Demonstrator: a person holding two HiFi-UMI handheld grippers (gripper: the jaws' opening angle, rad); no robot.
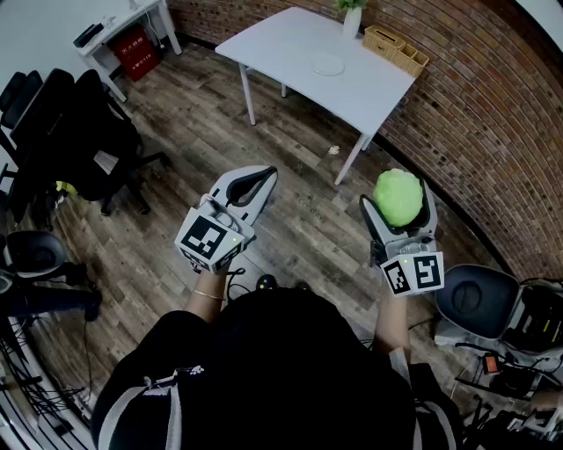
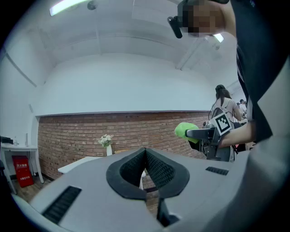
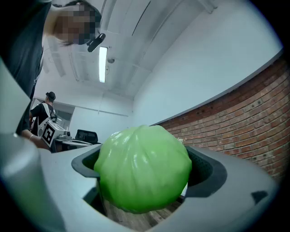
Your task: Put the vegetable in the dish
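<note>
A round green cabbage [image 1: 398, 197] sits between the jaws of my right gripper [image 1: 397, 202], which is shut on it and held above the wooden floor. In the right gripper view the cabbage [image 3: 142, 167] fills the space between the dark pads of the right gripper [image 3: 145, 166]. My left gripper [image 1: 264, 177] is shut with nothing in it, its tips meeting; the left gripper view shows the same at the left gripper [image 2: 145, 152], with the cabbage [image 2: 186, 130] off to its right. A pale round dish [image 1: 327, 63] lies on the white table [image 1: 290, 39] farther ahead.
On the table's far edge stand a vase of flowers [image 1: 352, 18] and a wicker basket [image 1: 396, 48], against a brick wall [image 1: 493, 114]. Black office chairs [image 1: 84, 136] stand at the left and a grey chair [image 1: 475, 301] at the right. Another person [image 2: 223, 103] stands in the background.
</note>
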